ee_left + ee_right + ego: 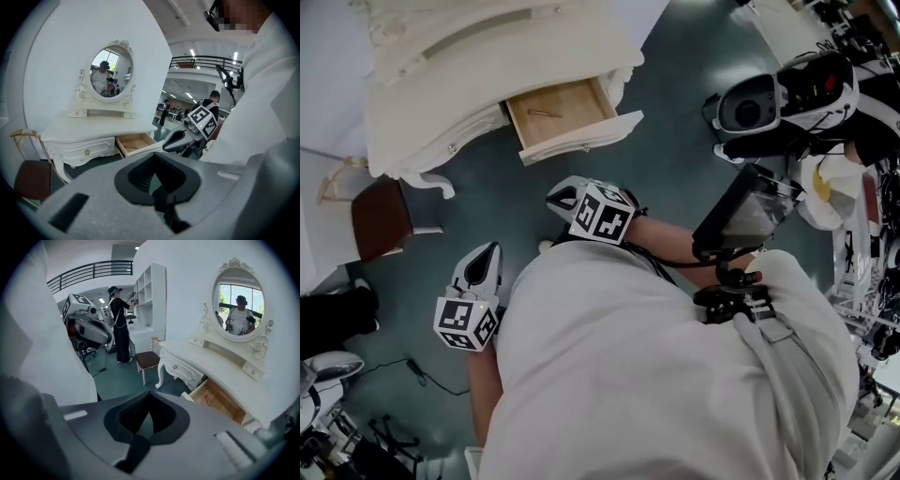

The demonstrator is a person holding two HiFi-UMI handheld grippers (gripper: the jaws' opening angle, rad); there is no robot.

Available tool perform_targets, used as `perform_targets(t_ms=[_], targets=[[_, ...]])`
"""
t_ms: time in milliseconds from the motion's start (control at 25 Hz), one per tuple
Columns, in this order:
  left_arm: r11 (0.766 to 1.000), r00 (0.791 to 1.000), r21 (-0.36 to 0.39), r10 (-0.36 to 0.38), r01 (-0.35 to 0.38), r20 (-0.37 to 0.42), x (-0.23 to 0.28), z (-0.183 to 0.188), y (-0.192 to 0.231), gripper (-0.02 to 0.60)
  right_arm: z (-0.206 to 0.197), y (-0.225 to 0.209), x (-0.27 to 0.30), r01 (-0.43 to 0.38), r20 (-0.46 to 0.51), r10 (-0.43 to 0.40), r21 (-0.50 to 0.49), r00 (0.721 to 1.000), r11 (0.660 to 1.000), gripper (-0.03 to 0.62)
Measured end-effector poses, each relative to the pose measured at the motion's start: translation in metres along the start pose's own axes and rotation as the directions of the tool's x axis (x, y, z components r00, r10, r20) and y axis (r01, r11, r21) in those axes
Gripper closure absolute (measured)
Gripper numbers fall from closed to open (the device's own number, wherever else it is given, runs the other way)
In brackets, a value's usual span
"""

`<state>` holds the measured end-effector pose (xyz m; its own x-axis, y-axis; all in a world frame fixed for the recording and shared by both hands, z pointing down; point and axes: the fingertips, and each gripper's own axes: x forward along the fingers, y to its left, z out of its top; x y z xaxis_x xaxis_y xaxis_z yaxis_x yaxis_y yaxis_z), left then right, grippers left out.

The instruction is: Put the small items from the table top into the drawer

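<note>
Head view: both claws low at the body, well apart from the dressing table (487, 56), neither over the drawer (581, 142). Left gripper (487, 255) jaws together, nothing between them per left gripper view. Right gripper (561, 198) the same, closed on nothing per right gripper view. Drawer open, with one thin reddish stick-like item (546, 113) on its floor, too small to identify. No loose small items visible on the table top (220, 364) in any view, only the mirror (111, 75) unit at the back. Stool (380, 217) near the table end away from the drawer, out of the path. Judged as placing step done or nearly done: nothing in hand, nothing visible to pick. Next move, in case of more items out of frame: step in toward the table, open one claw, come down over the item, clamp, carry over the open drawer, release low. Otherwise: closed claw tip against the drawer front, then push straight in, square to the face to avoid racking on the runners.
</note>
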<state>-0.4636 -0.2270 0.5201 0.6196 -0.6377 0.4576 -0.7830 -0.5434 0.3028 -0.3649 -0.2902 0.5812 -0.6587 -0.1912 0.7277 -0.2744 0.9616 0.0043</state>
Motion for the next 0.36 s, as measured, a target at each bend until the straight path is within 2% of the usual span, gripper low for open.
perform_targets(t_ms=[360], targets=[[1.000, 1.000, 0.002, -0.003, 0.003, 0.001, 0.0000, 0.0037, 0.0003, 0.580, 0.0028, -0.0033, -0.0012, 0.008, 0.002, -0.008, -0.004, 1.000, 1.000, 0.594]])
